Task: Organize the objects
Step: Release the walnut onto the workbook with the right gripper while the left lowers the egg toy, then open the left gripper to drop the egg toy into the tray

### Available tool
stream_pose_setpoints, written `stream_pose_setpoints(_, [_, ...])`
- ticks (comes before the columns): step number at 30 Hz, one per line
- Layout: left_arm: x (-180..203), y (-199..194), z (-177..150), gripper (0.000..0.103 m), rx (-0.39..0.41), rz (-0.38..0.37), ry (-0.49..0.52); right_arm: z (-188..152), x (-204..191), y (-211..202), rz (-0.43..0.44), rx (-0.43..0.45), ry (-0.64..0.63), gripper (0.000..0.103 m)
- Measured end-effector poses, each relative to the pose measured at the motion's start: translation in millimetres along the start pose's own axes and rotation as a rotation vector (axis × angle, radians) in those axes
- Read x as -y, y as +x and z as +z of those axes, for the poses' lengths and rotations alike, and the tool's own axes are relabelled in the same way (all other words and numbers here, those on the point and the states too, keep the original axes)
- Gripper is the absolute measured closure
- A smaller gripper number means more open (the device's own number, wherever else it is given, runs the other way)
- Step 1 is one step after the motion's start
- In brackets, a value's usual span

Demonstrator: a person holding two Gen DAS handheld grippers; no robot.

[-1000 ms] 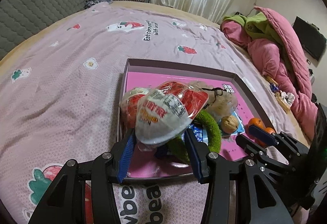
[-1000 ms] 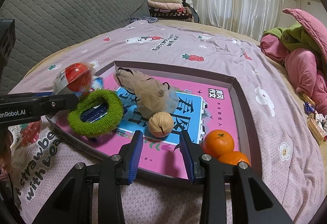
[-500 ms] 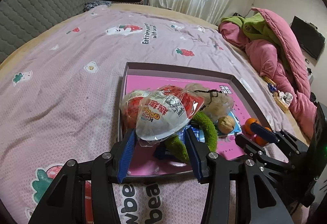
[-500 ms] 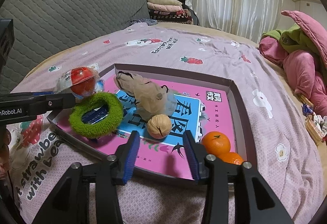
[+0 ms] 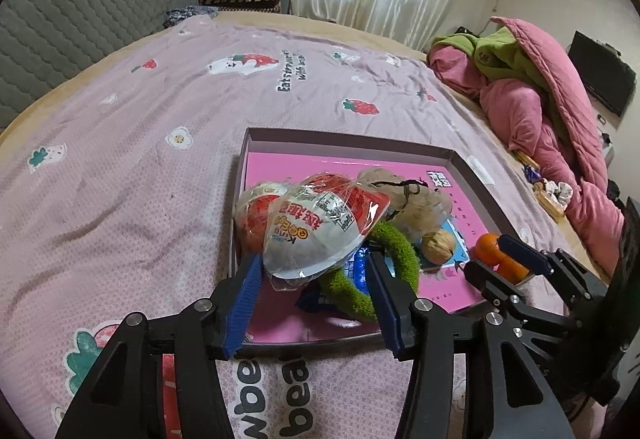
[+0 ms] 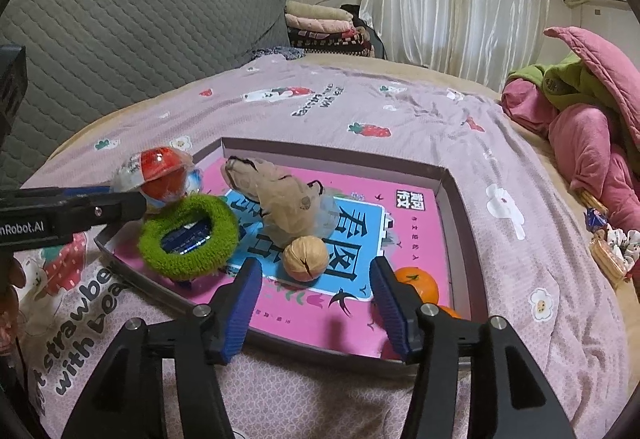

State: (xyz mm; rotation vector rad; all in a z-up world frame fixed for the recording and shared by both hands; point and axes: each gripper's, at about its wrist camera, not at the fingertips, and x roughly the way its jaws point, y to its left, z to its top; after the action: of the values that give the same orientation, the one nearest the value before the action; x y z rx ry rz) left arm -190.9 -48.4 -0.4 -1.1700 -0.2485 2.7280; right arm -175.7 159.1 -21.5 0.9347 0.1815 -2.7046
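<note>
A shallow purple tray (image 5: 348,137) lined in pink lies on the bed. My left gripper (image 5: 314,257) hovers over the tray's near left corner. A plastic-wrapped red and white egg toy (image 5: 320,235) sits between its blue pads as the jaws are opening; it leans on a second wrapped toy (image 5: 256,211). The green fuzzy ring (image 6: 224,223), a beige pouch (image 6: 280,195), a walnut (image 6: 306,253) and two tangerines (image 6: 418,283) lie in the tray (image 6: 332,151). My right gripper (image 6: 316,267) stands over the near rim just short of the walnut, its jaws opening with nothing between them.
A heap of pink and green quilts (image 5: 532,87) fills the bed's right side. Small wrapped items (image 6: 608,247) lie at the right edge. A grey quilted headboard (image 6: 120,35) rises on the left, with folded blankets (image 6: 320,23) behind it.
Both grippers' jaws have spread wider. The egg toy stays between the left pads, now sitting lower and looser. The right gripper stays at the near rim.
</note>
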Motion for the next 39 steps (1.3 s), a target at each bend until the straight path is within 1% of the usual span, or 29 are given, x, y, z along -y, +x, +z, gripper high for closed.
stream_pose_setpoints(9, [11, -6, 1, 0.043, 0.03, 0.027, 0.044, 2, 1, -5, -0.006, 0.024, -0.002, 0.044])
stream_pose_setpoints(12, [15, -9, 1, 0.037, 0.045, 0.041, 0.054, 3, 2, -7, -0.003, 0.032, 0.003, 0.044])
stream_pose_setpoints(15, [17, -11, 1, 0.036, 0.047, 0.042, 0.056, 3, 1, -8, -0.009, 0.037, -0.001, 0.043])
stream_pose_setpoints(19, [19, -14, 1, 0.032, 0.053, 0.049, 0.061, 3, 2, -10, -0.016, 0.044, 0.0, 0.043])
stream_pose_setpoints(30, [20, -27, -2, 0.03, 0.081, 0.043, 0.069, 4, 0, -24, -0.011, 0.094, -0.006, 0.039])
stream_pose_setpoints(33, [19, -32, -4, 0.029, 0.096, 0.042, 0.071, 4, -3, -32, 0.0, 0.116, -0.011, 0.036])
stream_pose_setpoints(35, [19, -35, -4, 0.029, 0.105, 0.048, 0.072, 5, -4, -38, 0.006, 0.134, -0.019, 0.031])
stream_pose_setpoints(39, [17, -43, -8, 0.028, 0.137, 0.06, 0.076, 4, -7, -49, 0.022, 0.167, -0.021, 0.03])
